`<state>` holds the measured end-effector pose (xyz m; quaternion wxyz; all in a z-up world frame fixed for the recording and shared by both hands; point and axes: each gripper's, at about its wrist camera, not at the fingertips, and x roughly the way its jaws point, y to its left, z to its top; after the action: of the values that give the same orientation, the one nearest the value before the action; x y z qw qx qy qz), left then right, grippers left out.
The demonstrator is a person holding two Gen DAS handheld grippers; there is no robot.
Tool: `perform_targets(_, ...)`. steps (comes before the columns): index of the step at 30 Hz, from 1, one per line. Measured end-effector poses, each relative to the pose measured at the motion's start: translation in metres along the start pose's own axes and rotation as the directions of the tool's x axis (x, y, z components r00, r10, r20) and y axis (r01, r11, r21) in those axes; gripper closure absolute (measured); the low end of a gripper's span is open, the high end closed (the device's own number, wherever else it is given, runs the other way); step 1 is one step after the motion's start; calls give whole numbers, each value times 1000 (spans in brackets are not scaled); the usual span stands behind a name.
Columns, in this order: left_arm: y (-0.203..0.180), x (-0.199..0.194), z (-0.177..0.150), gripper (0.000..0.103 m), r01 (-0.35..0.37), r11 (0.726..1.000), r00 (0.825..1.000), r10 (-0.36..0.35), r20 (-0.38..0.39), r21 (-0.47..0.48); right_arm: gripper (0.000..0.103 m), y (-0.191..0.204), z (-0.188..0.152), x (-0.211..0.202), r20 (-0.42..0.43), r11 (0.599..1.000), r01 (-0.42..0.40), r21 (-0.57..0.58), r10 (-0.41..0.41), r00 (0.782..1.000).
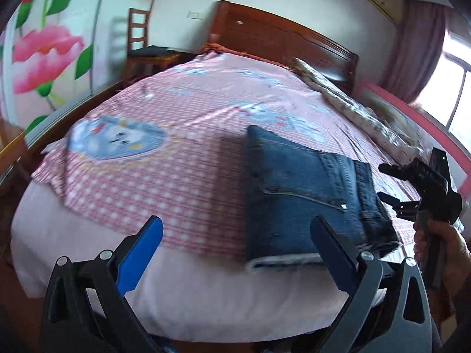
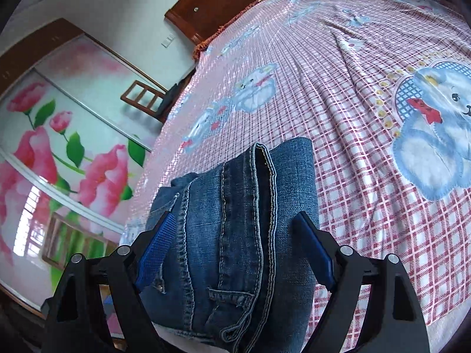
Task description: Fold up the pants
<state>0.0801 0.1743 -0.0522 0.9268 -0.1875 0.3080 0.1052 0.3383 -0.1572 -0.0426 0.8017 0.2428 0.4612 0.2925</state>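
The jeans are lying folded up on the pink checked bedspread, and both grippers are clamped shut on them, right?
Not quite. The jeans do lie folded on the pink checked bedspread, but neither gripper is clamped on them. The left wrist view shows the left gripper open, and the right wrist view shows the right gripper open above the denim.

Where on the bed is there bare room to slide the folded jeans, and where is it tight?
The pink checked bedsheet is bare between the folded blue denim jeans and the bed's wardrobe-side edge, and on toward the dark wooden headboard. The window side is crowded: the rolled patterned quilt lies along that edge, with the right gripper beside the jeans.
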Motion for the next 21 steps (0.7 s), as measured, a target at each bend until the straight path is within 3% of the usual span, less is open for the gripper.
perform_targets(2,10,2,-4,3,-10,1000,1000,10,1,-26,21,9,-1,10,-18,996,59,-66,-60,998)
perform_targets(4,8,17,-5,3,-7,999,1000,7,-4,-42,31,13,0,12,-13,991,87,-100,-89,996)
perform_targets(6,12,21,-6,3,-4,999,1000,3,-9,-51,53,19,0,13,-18,984,111,-142,-115,993)
perform_targets(9,15,20,-9,3,13,997,1000,-15,-19,-74,73,20,0,19,-52,972,151,-180,-163,985)
perform_targets(13,13,17,-10,3,33,996,999,-34,-9,-78,76,16,0,22,-45,967,159,-199,-171,984)
perform_targets(15,12,16,-10,3,36,996,999,-37,-7,-80,70,9,-1,34,-89,962,183,-204,-205,975)
perform_targets(17,13,16,-10,3,36,996,999,-36,-7,-85,70,1,2,39,-102,971,165,-175,-185,978)
perform_targets(19,13,13,-9,3,31,996,1000,-31,3,-81,92,4,3,33,-98,979,137,-152,-153,983)
perform_targets(21,14,11,-5,3,20,997,1000,-19,10,-73,98,10,7,20,-85,993,54,-110,-63,994)
